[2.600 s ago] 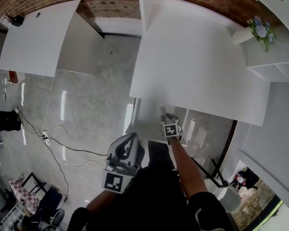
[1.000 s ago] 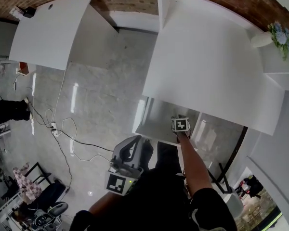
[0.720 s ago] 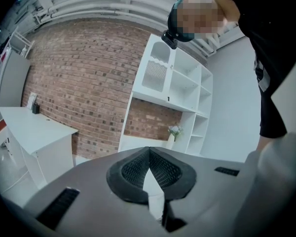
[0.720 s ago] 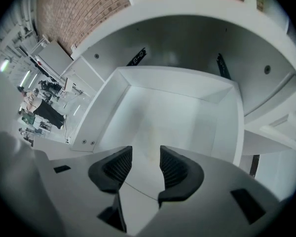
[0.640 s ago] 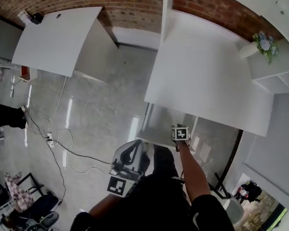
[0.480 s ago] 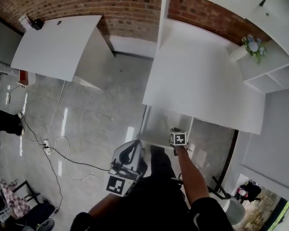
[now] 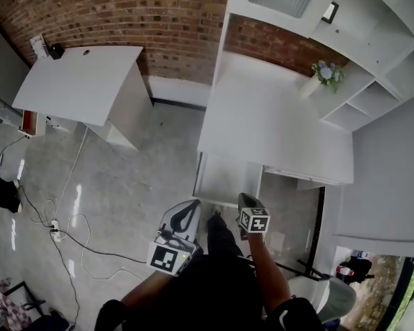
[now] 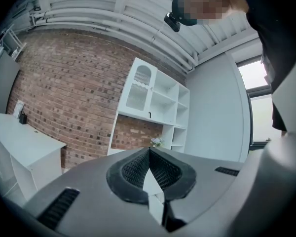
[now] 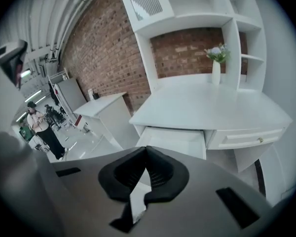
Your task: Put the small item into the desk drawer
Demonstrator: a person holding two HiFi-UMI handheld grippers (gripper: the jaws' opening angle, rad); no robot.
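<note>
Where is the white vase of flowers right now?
In the head view, the white vase of flowers stands at the back right of the white desk, beside the white shelf unit.

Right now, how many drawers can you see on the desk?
2. In the right gripper view, an open drawer sits under the desk at the left, a shut drawer beside it at the right. Others may be hidden.

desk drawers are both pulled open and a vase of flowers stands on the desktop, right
Not both. In the right gripper view only one drawer is pulled open; the drawer with the knob beside it is shut. The vase of flowers does stand on the desktop.
</note>
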